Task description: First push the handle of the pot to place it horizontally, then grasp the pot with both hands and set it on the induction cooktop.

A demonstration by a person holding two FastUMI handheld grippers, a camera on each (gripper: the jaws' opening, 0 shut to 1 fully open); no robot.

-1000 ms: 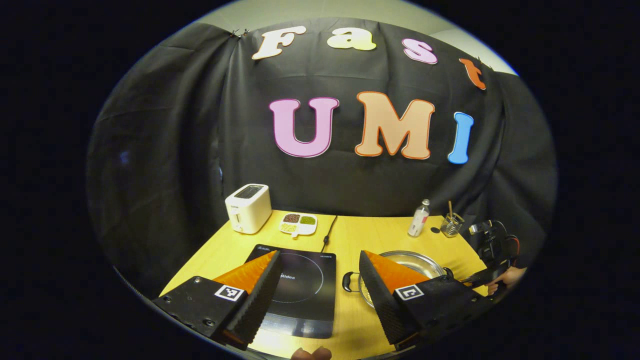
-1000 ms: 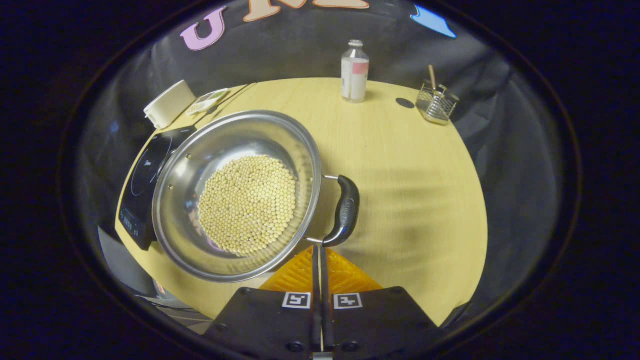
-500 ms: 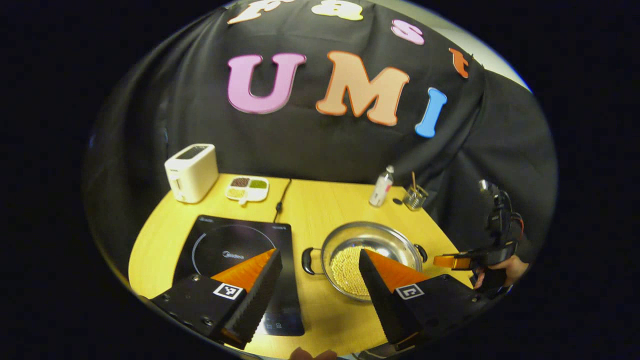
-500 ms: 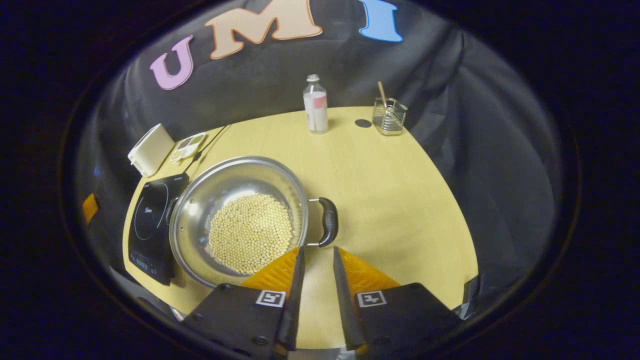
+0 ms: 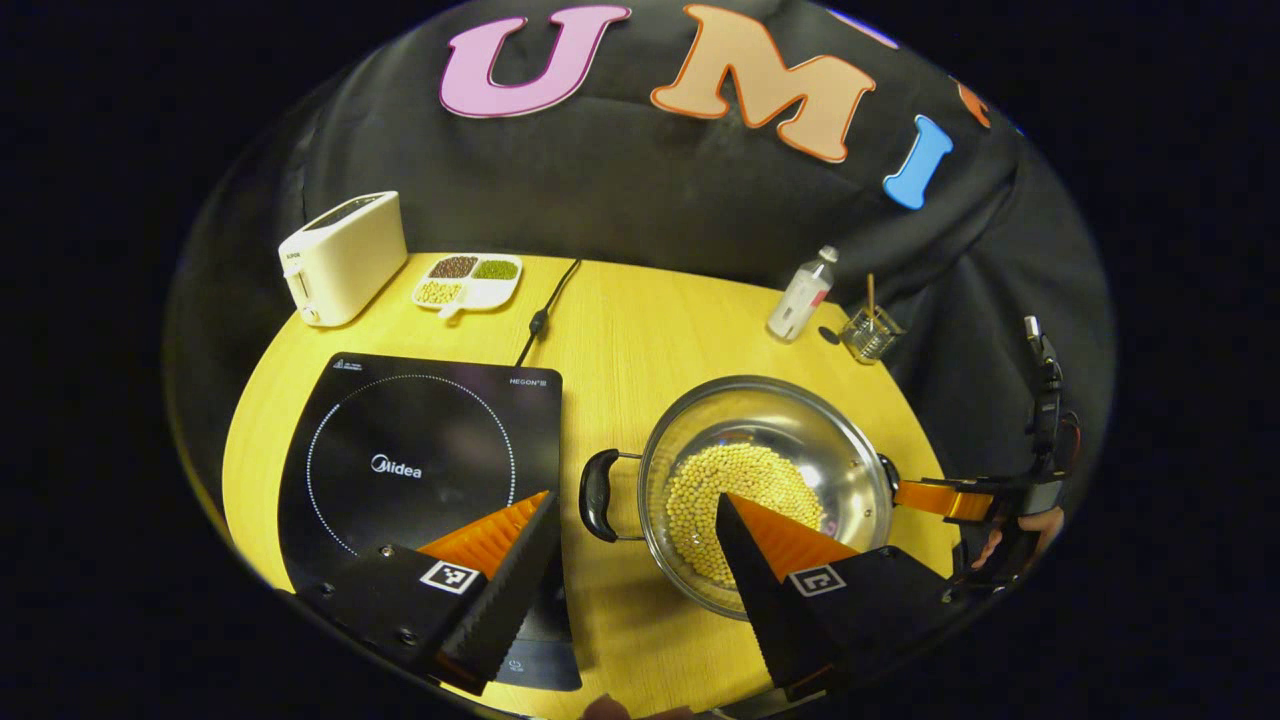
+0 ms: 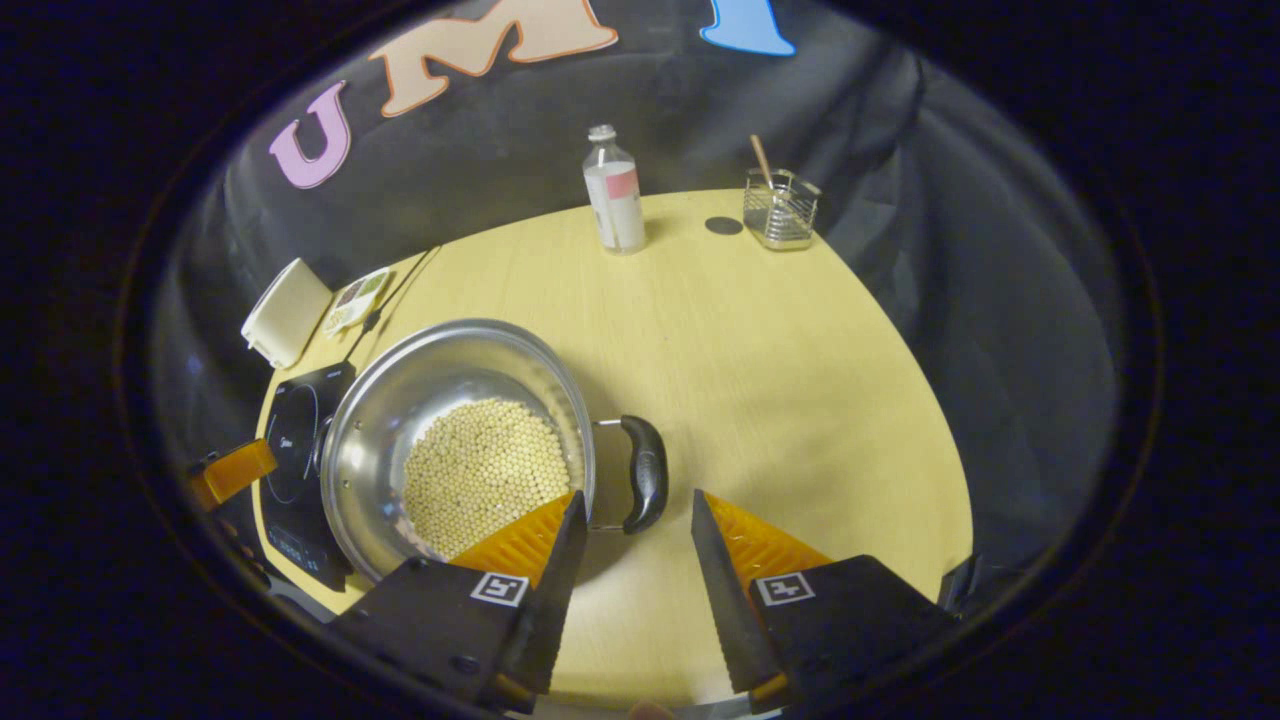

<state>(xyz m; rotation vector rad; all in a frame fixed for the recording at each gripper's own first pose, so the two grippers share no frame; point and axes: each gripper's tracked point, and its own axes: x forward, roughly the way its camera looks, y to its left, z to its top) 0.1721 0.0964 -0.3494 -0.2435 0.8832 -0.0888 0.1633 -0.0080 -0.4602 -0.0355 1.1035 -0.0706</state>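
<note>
From the left gripper view I see the stainless pot [image 5: 765,470] sitting on the yellow tabletop [image 5: 640,330], just to the right of the black induction cooktop [image 5: 420,450] and not on it. The pot holds a layer of pale beans [image 5: 740,500], and its two black handles lie roughly horizontal: the left handle [image 5: 597,496] points toward the cooktop, the right handle [image 6: 645,474] toward the open tabletop. My left gripper [image 5: 635,525] hangs above the near edge with its fingers spread wide, gripping nothing, the left handle lying between them in the view. My right gripper [image 6: 630,525] has its fingers parted too, empty, with the right handle just ahead of the gap and not touched. In the left gripper view I can also make out the right gripper beside the pot's far side, with a hand [image 5: 1020,530] behind it. At the back of the tabletop stand a white toaster [image 5: 343,257], a divided dish of grains [image 5: 468,281], a bottle [image 6: 613,190] and a wire holder [image 6: 780,207].
</note>
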